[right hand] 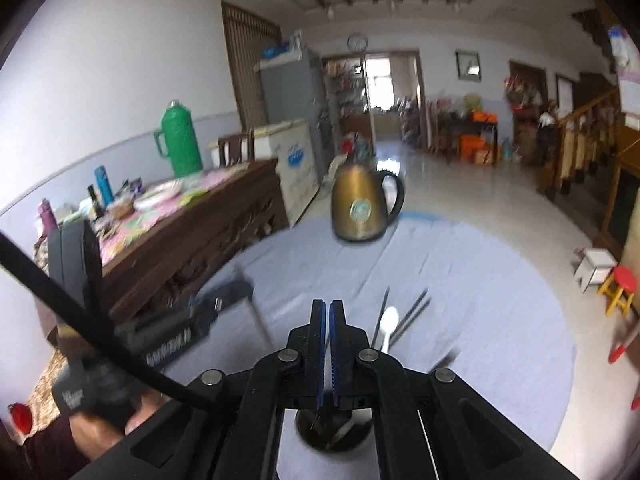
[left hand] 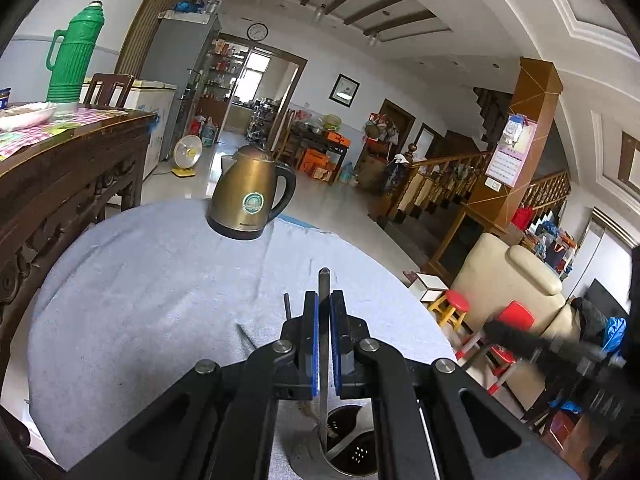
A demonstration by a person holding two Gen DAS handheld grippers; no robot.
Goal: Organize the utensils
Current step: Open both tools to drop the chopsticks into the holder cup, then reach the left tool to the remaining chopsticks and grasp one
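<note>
On the left, a green plastic thermos [left hand: 74,52] stood on the dark wooden side table [left hand: 72,168]. Further right, a brass-coloured electric kettle [left hand: 250,196] sat at the far edge of the round tabletop under a pale blue cloth [left hand: 140,288]. The left gripper [left hand: 324,320] was clamped on a flat steel utensil handle [left hand: 324,300], held upright over the perforated metal utensil holder [left hand: 348,448]. The right gripper [right hand: 327,332] had its jaws nearly together, gripping nothing; a white plastic spoon [right hand: 389,326] and dark chopsticks [right hand: 412,316] lay on the cloth just right of it.
</note>
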